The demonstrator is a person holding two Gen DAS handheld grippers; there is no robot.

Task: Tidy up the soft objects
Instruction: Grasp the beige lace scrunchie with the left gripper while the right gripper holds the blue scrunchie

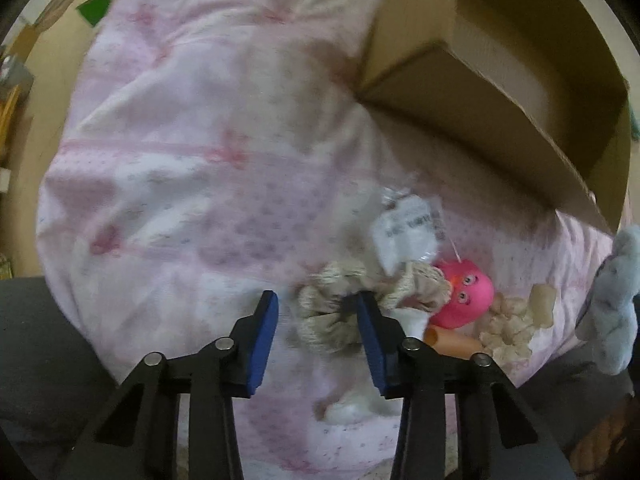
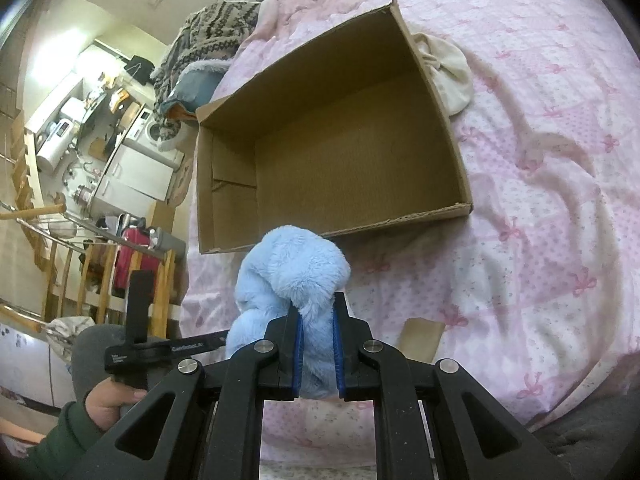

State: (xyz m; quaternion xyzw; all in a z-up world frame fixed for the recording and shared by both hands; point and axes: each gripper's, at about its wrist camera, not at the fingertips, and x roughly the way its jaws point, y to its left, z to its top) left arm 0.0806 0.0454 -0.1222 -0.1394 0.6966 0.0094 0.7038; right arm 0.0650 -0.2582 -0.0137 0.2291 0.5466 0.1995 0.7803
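cardboard box (image 2: pixel 340 148) open-topped, interior bare, near wall low. cream cloth (image 2: pixel 444 76) against far wall. pink bedspread (image 2: pixel 540 220) beside it unobstructed.

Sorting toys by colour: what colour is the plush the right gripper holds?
Light blue plush toy, clearest in the right wrist view, clamped in the right gripper.

A bedroom edge opening onto a cluttered kitchen and wooden railing.

A pink bedspread (image 2: pixel 540 184) printed with bows and dots covers the bed. Near its far end lies a grey patterned knit blanket (image 2: pixel 212 32), heaped beside a bluish cushion (image 2: pixel 200 84). Past the bed's edge stand white kitchen cabinets (image 2: pixel 132 176) with a white appliance (image 2: pixel 56 140) on the counter. A wooden railing (image 2: pixel 96 276) runs below them, with a red suitcase (image 2: pixel 132 256) behind it. In the left wrist view a green flat piece (image 1: pixel 98 10) lies on the floor beyond the bedspread.
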